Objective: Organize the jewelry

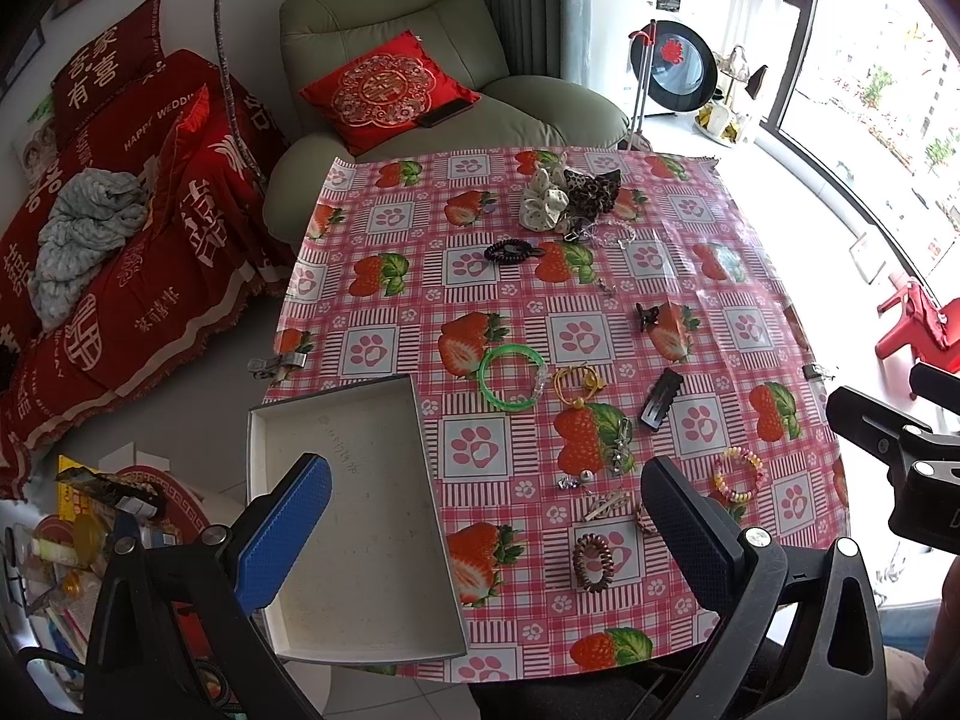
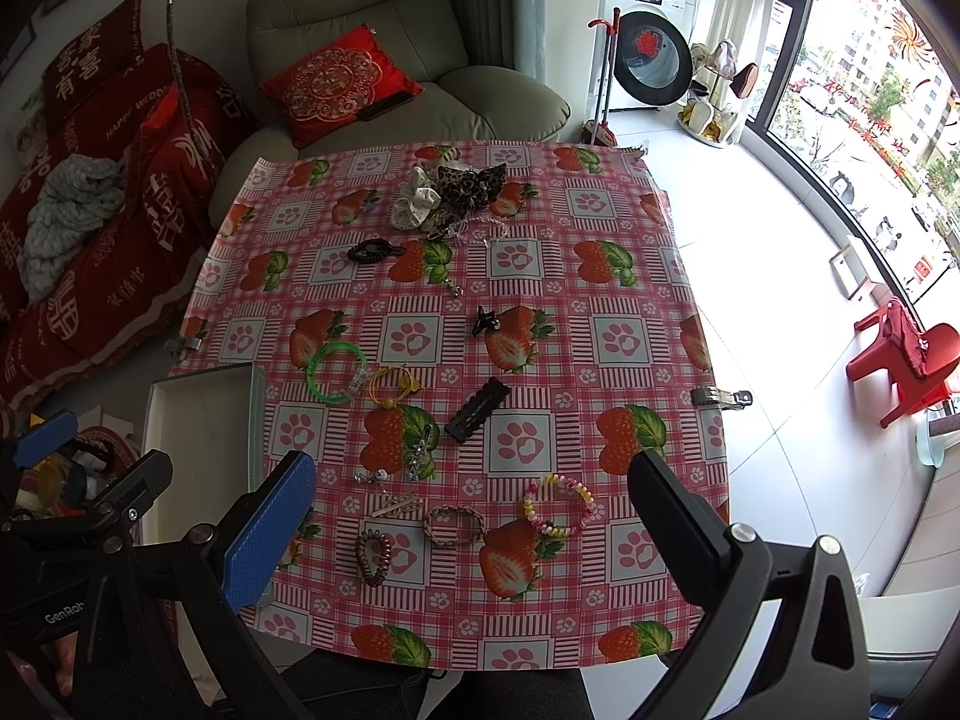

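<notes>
both grippers hovering wide open, holding nothing
left gripper (image 1: 486, 546) and right gripper (image 2: 474, 531) are hanging over the tablecloth's (image 2: 606, 360) near edge; white box (image 1: 360, 516) is overhanging its left edge.

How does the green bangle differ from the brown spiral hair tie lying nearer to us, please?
The green bangle is a smooth, thin, bright translucent hoop; the brown spiral hair tie is coiled, thicker and dull. The bangle looks wider and rounder, the tie squashed into an oval. Both lie flat on the tablecloth, untouched.

Each black hand-held gripper (image 1: 486, 531) carries blue ribbed pads (image 1: 282, 531), silver screws and "GenRob" lettering.
</notes>
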Tool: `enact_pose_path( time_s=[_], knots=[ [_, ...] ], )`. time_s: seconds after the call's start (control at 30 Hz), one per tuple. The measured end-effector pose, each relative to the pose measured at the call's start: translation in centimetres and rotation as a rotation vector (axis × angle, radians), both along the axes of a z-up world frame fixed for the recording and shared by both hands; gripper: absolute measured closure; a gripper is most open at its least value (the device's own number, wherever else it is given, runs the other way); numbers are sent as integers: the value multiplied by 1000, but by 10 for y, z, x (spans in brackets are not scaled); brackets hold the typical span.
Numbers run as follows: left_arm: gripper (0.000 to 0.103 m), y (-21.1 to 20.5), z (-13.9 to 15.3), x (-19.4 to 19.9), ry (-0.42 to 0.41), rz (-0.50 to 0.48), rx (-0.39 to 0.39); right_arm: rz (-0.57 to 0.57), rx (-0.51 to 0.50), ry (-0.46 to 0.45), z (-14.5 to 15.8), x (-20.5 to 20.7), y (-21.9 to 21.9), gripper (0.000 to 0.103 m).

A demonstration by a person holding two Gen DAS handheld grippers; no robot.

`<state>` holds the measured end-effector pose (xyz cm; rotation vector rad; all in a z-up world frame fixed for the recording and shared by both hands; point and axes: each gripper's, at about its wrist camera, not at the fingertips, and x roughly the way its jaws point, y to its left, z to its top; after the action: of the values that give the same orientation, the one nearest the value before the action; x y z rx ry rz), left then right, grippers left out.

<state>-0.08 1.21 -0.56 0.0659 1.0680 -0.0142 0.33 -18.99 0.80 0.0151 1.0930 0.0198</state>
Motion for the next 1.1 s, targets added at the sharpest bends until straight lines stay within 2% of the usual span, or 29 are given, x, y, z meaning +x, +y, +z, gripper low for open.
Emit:
enact_pose_path(
  time_s=[0.73, 1.1],
  knots=[
    [0, 0, 0, 1, 3, 1, -3, -1, -4, 3, 0, 0, 2, 0],
    [0, 30, -32, 23, 62, 33, -39, -86, 6, 62, -19, 2, -13, 0]
  ],
)
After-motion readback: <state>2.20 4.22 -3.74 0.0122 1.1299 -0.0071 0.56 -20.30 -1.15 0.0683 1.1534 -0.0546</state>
